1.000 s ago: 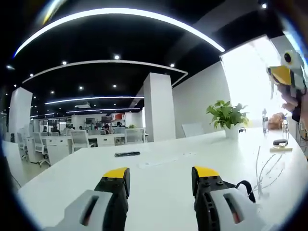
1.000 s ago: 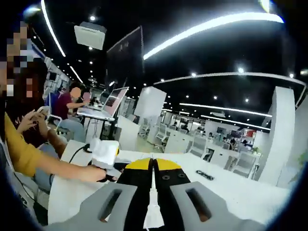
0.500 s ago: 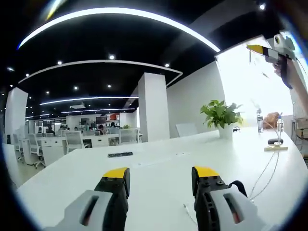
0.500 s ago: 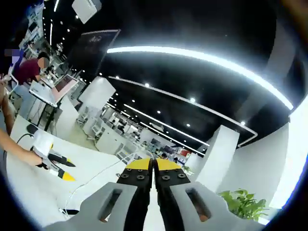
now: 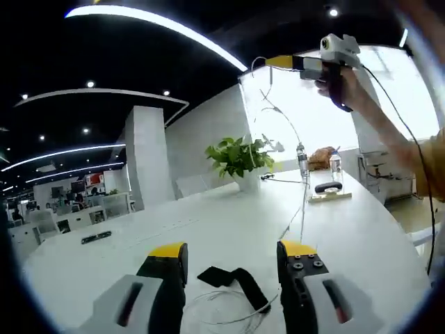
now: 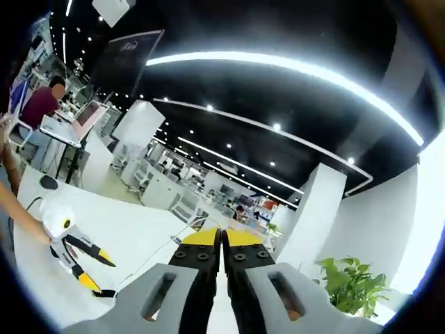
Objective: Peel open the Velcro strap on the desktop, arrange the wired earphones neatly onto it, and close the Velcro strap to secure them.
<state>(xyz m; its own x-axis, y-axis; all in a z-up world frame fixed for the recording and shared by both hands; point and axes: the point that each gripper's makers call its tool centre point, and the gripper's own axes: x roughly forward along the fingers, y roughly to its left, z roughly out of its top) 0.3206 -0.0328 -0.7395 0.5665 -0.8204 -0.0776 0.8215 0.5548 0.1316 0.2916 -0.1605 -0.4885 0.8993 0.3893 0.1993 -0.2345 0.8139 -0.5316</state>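
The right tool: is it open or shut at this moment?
Shut. In the right gripper view the right tool has its two yellow-tipped jaws pressed together, pinching the thin white earphone cable, which hangs from it to the white desk.

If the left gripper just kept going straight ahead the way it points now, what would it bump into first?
Probably the black Velcro strap lying on the white table between the open left gripper's jaws, with the thin earphone cable beside it; depth is hard to judge.

A large open office with a black ceiling (image 5: 139,62) crossed by curved light strips (image 5: 160,28) and small spotlights. A white pillar (image 5: 148,156) rises behind the long white table (image 5: 208,229); beside it stands a potted plant (image 5: 240,160), with what seems a bright window (image 5: 313,111) behind.
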